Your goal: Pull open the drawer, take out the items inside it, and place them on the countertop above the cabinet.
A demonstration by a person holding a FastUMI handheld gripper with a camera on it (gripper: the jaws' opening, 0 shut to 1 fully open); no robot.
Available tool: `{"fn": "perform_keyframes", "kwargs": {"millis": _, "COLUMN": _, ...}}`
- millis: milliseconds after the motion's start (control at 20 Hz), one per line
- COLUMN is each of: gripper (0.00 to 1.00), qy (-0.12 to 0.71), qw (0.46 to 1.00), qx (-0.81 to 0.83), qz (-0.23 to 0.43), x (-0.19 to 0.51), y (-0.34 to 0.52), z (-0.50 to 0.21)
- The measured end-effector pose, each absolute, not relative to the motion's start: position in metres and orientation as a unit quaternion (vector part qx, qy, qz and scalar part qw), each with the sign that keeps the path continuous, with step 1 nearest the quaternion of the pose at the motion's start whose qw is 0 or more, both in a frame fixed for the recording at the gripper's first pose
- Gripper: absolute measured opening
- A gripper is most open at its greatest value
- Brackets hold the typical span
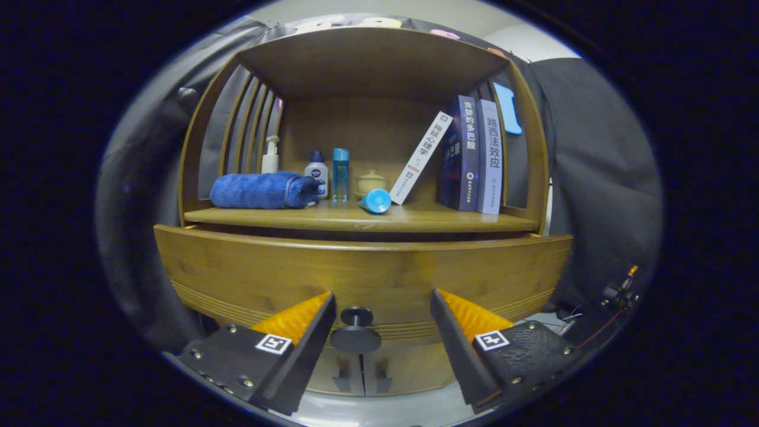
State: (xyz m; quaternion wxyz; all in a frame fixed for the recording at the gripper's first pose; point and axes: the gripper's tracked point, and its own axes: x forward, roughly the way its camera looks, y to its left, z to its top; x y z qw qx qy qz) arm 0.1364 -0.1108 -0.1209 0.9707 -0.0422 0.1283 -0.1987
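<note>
A wooden cabinet stands before me with its wide drawer front (362, 273) facing the gripper. The drawer's dark round knob (356, 331) sits low in the middle of that front, between my two fingers but nearer the left one. My gripper (383, 305) is open, with its fingers on either side of the knob and not touching it. The drawer's inside is hidden behind its front. The countertop (356, 220) lies just above the drawer.
On the countertop lie a rolled blue towel (264, 190), several bottles (340, 173), a small lidded pot (371, 181), a blue tube on its side (375, 201) and three books (468, 155), one leaning. Two small cabinet doors (362, 373) sit below the drawer.
</note>
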Motion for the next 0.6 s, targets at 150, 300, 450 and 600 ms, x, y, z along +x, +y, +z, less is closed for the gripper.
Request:
{"fn": "perform_keyframes", "kwargs": {"millis": 150, "gripper": 0.97, "qy": 0.128, "qw": 0.97, "qx": -0.045, "qz": -0.2, "x": 0.15, "y": -0.115, "z": -0.122}}
{"fn": "perform_keyframes", "kwargs": {"millis": 300, "gripper": 0.97, "qy": 0.132, "qw": 0.97, "qx": -0.046, "qz": -0.198, "x": 0.163, "y": -0.119, "z": -0.124}}
{"fn": "perform_keyframes", "kwargs": {"millis": 450, "gripper": 0.96, "qy": 0.137, "qw": 0.969, "qx": -0.051, "qz": -0.198, "x": 0.174, "y": -0.122, "z": -0.125}}
{"fn": "perform_keyframes", "kwargs": {"millis": 600, "gripper": 0.96, "qy": 0.132, "qw": 0.97, "qx": -0.052, "qz": -0.196, "x": 0.174, "y": -0.122, "z": -0.124}}
